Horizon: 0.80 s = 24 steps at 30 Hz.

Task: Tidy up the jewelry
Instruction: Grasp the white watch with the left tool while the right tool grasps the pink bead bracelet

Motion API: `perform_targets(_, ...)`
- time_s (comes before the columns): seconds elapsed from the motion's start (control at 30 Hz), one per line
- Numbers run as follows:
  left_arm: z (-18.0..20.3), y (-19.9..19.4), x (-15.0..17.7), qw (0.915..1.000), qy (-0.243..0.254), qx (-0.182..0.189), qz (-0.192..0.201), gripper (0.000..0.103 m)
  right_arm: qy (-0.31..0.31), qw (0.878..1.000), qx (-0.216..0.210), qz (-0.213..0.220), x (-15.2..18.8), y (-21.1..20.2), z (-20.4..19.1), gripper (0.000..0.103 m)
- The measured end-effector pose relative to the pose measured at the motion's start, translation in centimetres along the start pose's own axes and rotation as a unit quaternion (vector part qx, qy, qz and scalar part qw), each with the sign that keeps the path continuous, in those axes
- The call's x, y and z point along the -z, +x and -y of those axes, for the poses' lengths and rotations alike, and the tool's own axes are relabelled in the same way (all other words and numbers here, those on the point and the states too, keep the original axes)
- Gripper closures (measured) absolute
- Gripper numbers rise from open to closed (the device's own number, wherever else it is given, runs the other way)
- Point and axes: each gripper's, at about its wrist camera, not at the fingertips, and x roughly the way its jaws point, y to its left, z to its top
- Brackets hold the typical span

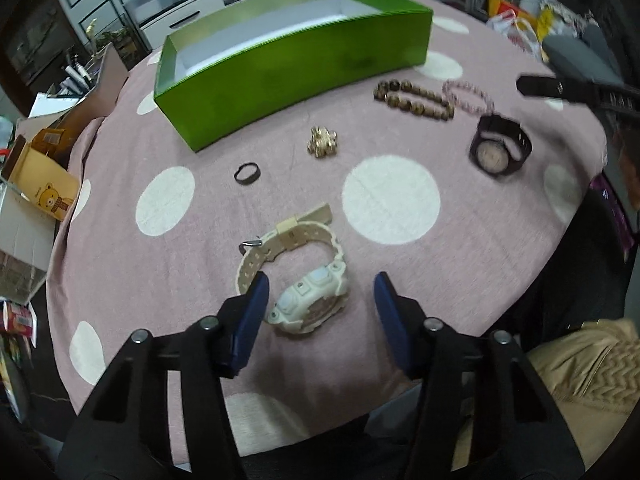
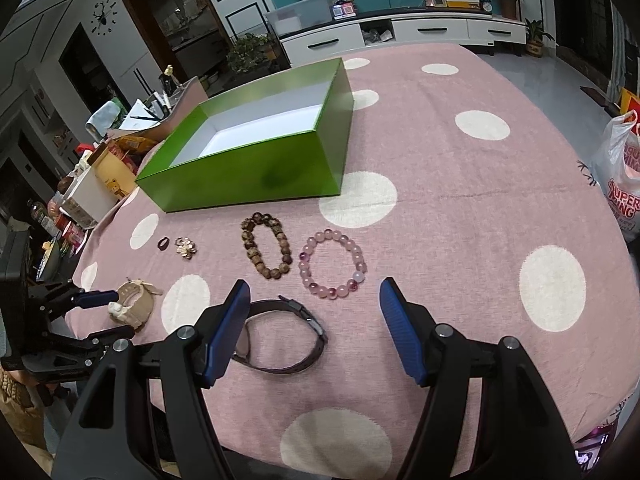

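1. Left wrist view. Cream watch (image 1: 300,276) lies on its side low in the centre of the frame, on the pink, white-dotted cloth of the desk (image 1: 460,208). The left gripper (image 1: 320,304) straddles it, fingers (image 1: 250,312) about half apart. The left pad sits against the strap loop; the right pad stands clear of the case, so nothing is clamped yet.
2. Same view, further up: dark ring (image 1: 247,173), gold trinket (image 1: 322,142), brown bead bracelet (image 1: 414,100), pink bead bracelet (image 1: 468,96) and black watch (image 1: 500,148) at right. The green box (image 1: 288,80) sits open and empty, upper centre.
3. Right wrist view. The right gripper (image 2: 314,320) hovers with fingers (image 2: 224,336) wide and holding nothing, over the black watch (image 2: 280,332) at lower centre. Pink bead bracelet (image 2: 334,264) and brown bead bracelet (image 2: 266,250) lie just above; green box (image 2: 256,148) upper left. The left gripper (image 2: 114,310) shows at the left edge, around the cream watch (image 2: 134,306).
4. Step in hand, as I judge it: picking up the cream watch, first piece for the box. Next move calls for closing squarely on case or strap, then lifting over the near wall.
5. Writing: a plastic bag (image 2: 618,176) at right edge reads "SUPER"; the rest is unclear.
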Motion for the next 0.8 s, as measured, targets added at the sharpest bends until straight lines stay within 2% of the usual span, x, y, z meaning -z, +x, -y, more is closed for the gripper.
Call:
perform_targets(0.13, 0.3, 0.5, 0.4, 0.9997, 0.019, -0.004, -0.018, 0.070, 0.012, 1.000, 0.010, -0.008, -0.2, 1.0, 0.9, 0.036)
perform_targets(0.23, 0.0, 1.1, 0.6, 0.9997, 0.004, 0.005, -0.024, 0.083, 0.008, 1.000, 0.023, -0.011, -0.5, 1.8, 1.1, 0.039)
perform_targets(0.4, -1.2, 1.3, 0.7, 0.9975, -0.059, 0.037, -0.008, 0.086, -0.007, 0.999, 0.045, -0.022, -1.2, 3.7, 1.1, 0.057)
perform_targets(0.5, -2.3, 1.5, 0.7, 0.9914, -0.113, 0.066, 0.005, 0.086, -0.020, 0.998, 0.060, -0.029, -1.4, 4.8, 1.0, 0.065)
perform_targets(0.67, -4.7, 1.0, 0.9, 0.9717, -0.202, 0.117, 0.035, 0.086, -0.059, 0.992, 0.110, -0.031, -1.8, 5.8, 0.2, 0.079)
perform_targets(0.73, -5.3, 0.8, 1.1, 0.9658, -0.226, 0.120, 0.043, 0.086, -0.074, 0.989, 0.125, -0.030, -1.8, 6.1, -0.1, 0.087)
perform_targets(0.8, -5.9, 0.5, 1.0, 0.9654, -0.232, 0.111, 0.045, 0.086, -0.086, 0.988, 0.128, -0.028, -1.9, 6.2, -0.3, 0.093)
